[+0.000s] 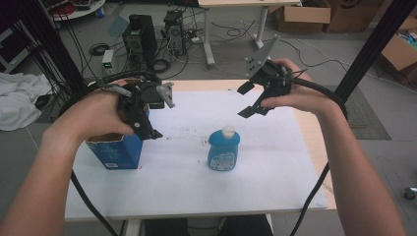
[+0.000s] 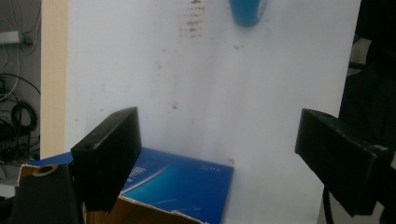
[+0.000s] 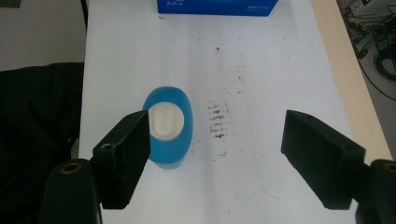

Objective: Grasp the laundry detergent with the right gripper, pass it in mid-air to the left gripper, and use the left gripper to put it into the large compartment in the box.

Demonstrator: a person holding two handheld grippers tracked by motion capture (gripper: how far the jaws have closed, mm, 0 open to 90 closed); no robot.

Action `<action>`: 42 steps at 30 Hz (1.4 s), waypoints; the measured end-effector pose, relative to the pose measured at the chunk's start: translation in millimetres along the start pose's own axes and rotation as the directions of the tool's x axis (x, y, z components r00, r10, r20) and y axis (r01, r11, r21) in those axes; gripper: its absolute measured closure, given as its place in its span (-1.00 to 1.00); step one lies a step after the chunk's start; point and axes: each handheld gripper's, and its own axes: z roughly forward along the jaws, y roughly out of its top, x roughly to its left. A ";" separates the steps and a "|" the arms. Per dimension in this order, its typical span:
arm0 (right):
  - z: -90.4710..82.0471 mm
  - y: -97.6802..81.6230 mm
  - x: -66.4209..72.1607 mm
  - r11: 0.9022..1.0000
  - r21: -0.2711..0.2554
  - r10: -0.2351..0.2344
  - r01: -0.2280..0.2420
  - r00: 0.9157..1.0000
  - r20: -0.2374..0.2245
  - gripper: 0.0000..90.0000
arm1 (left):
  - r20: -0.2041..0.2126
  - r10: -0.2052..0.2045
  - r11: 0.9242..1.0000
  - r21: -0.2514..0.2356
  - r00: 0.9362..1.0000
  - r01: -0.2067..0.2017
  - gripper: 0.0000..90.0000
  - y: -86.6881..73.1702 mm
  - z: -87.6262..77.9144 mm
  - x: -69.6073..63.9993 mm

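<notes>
A blue bottle (image 1: 223, 151) with a white cap (image 1: 228, 131) stands upright near the middle of the white sheet (image 1: 196, 182). A blue carton (image 1: 117, 151) with its top torn open stands at the sheet's left. My left gripper (image 1: 157, 115) hovers over the carton's right side, jaws open and empty; the left gripper view has the carton (image 2: 182, 186) under the gripper (image 2: 219, 144) and the bottle (image 2: 247, 11) far off. My right gripper (image 1: 245, 101) hangs open above and to the right of the bottle. In the right gripper view the bottle (image 3: 168, 126) sits below the gripper (image 3: 217, 144), beside one jaw and apart from it.
Dark smudges (image 3: 217, 121) mark the sheet beside the bottle. The wooden table edge (image 1: 314, 147) shows at the right. Behind the table stand computer towers (image 1: 140, 37), a desk leg (image 1: 209, 39) and cardboard boxes (image 1: 302, 17). Black frame posts (image 1: 373, 44) rise at both sides.
</notes>
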 end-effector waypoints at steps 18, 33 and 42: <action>23.0 -47.1 5.3 0.999 -0.049 0.012 -0.014 0.999 -0.047 -0.49 | 0.007 0.002 1.000 0.016 1.000 -0.002 -0.66 4.0 4.5 1.1; 46.0 -67.5 11.1 0.997 -0.067 0.019 -0.025 0.996 -0.089 -0.53 | 0.010 0.011 1.000 0.018 1.000 -0.011 -0.66 8.6 8.0 2.3; 62.5 -77.1 14.2 0.997 -0.071 0.025 -0.033 0.994 -0.106 -0.54 | 0.013 0.011 1.000 0.017 1.000 -0.011 -0.66 8.3 9.8 1.7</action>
